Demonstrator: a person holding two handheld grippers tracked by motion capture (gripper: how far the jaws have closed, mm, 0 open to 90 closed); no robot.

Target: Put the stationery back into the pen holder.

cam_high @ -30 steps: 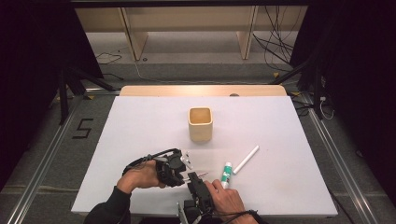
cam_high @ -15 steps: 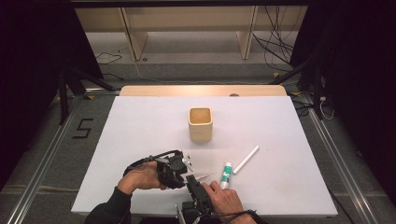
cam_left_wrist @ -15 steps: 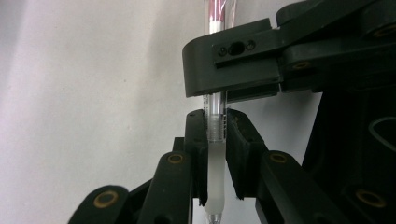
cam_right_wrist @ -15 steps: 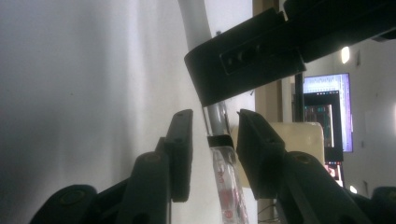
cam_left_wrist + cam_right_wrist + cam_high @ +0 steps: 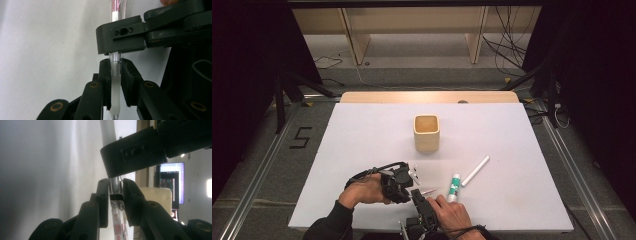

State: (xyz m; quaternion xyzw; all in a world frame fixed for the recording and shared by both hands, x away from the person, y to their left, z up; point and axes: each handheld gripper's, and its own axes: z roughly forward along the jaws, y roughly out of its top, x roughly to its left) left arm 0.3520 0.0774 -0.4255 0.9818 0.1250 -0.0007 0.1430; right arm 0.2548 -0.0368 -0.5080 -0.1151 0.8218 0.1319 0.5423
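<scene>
Gripping one clear pen [image 5: 428, 192] between them, both grippers sit at the bottom centre of the high view, close to the near edge of the white table [image 5: 362, 145]. The right gripper [image 5: 418, 198], lowest in the frame, has its jaws pressed onto the pen's clear barrel [image 5: 115, 195], seen in the right gripper view at centre. The left gripper [image 5: 408, 179], just above and left of it, pinches the frosted end [image 5: 115, 82] of the same pen, its jaws closed tight on it in the left gripper view. The pen lies between the two, its pink-marked part pointing right toward a white and green tube [image 5: 454, 186].

That tube lies just right of the right hand [image 5: 452, 215], with little room between them. A white stick [image 5: 475, 171] lies slanted beside the tube's upper end, near it; whether they touch I cannot tell. Farther up, at mid-frame, a beige cup [image 5: 427, 133] stands upright, well apart from the grippers. Wide bare table lies to the left, the upper left and the far right, out to the edges.
</scene>
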